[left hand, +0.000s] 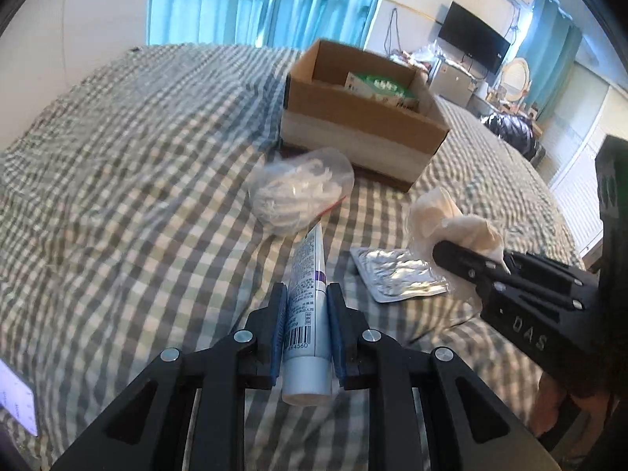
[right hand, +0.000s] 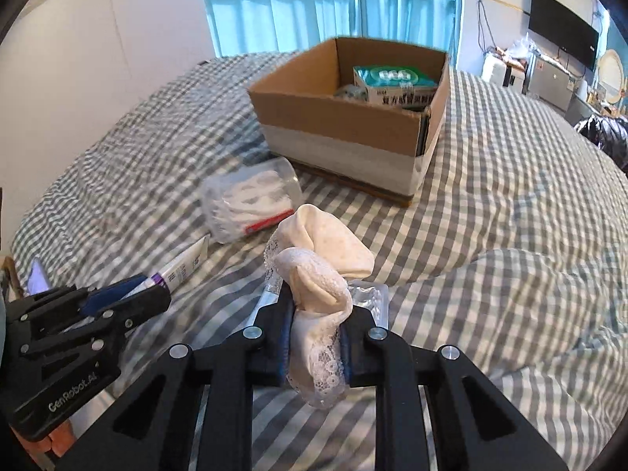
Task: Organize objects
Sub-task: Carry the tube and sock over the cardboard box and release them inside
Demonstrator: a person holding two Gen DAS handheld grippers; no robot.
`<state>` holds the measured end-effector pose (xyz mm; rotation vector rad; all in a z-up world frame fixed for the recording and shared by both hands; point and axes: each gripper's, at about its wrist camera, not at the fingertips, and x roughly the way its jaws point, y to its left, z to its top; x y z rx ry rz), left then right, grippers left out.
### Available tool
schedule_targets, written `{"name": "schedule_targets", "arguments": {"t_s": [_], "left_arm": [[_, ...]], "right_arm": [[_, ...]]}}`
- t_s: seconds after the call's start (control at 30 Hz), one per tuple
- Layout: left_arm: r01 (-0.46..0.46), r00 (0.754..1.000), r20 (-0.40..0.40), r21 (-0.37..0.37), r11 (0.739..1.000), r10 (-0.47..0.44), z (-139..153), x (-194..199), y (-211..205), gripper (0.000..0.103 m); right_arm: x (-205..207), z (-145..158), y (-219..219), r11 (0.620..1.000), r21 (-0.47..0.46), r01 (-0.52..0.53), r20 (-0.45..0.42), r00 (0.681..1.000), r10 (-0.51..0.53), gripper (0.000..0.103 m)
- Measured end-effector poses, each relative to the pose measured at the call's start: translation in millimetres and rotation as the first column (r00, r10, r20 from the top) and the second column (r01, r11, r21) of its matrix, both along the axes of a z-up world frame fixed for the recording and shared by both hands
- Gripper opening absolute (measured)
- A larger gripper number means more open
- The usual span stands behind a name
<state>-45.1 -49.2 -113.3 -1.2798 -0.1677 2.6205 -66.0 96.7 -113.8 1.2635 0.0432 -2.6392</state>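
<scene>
1. Cardboard box (right hand: 345, 117), open-topped and rectangular, sits on the gingham bedspread (right hand: 490, 235); its lower band is wrapped in pale, smooth tape. Inside lies a green-and-white printed carton (right hand: 396, 84).
2. Just in front of the box lies a clear, soft plastic bag (right hand: 251, 204) stuffed with white pieces, edged by a red strip.
3. The left gripper (left hand: 307, 310) has its blue-padded jaws pressed against both sides of a slim white tube (left hand: 308, 294), printed with small text, a barcode and a purple band. The tube's flat crimped end points toward the plastic bag, and its round cap faces the camera.
4. The right gripper (right hand: 316, 337) pinches a bunched cream sock (right hand: 322, 274) with a lace-trimmed cuff; the fabric balloons above the jaws and hangs limp below them.
5. A crinkled silver foil blister pack (left hand: 396, 274) lies flat on the bedspread, near the tube and partly under the sock.
6. The bedspread is soft, rumpled, grey-and-white checked cloth.
</scene>
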Motion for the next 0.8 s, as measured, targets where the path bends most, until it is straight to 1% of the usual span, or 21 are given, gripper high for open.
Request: {"name": "schedule_targets", "arguments": {"t_s": [0.07,0.1,0.27,0.43,0.53,0.63,0.73,0.8], "left_arm": [[-0.004,1.0,-0.025,0.0,1.0,0.004,13,6,0,0.02],[-0.006,0.999,-0.037,0.0,1.0,0.006,19,8,0,0.02],[-0.003,0.995,-0.101,0.013,1.0,0.005,54,16,1,0.02],[0.022,0.989,-0.145,0.025,0.999,-0.018,86,8,6,0.02],[0.037,0.985,-0.172,0.044,0.998,-0.029,107,-3,8,0.02],[0.048,0.977,-0.209,0.034,0.998,-0.04,128,-16,13,0.02],[0.06,0.969,-0.24,0.037,0.998,-0.049,148,-35,18,0.02],[0.064,0.966,-0.253,0.041,0.997,-0.051,156,-45,20,0.02]], "right_arm": [[13,14,2,1.0,0.003,-0.001,-0.024,1.0,0.001,0.018],[14,17,-2,1.0,0.003,0.0,-0.031,1.0,0.0,0.018],[33,52,5,1.0,-0.008,0.014,-0.089,0.996,-0.015,0.018],[42,91,4,1.0,0.014,0.007,-0.158,0.987,-0.004,0.018],[41,115,2,0.999,0.031,-0.008,-0.204,0.979,0.015,0.018],[37,135,0,0.998,0.05,-0.023,-0.239,0.97,0.034,0.018],[24,153,-3,0.998,0.044,-0.047,-0.26,0.964,0.057,0.018],[13,164,-2,0.997,0.051,-0.056,-0.275,0.959,0.068,0.018]]}}
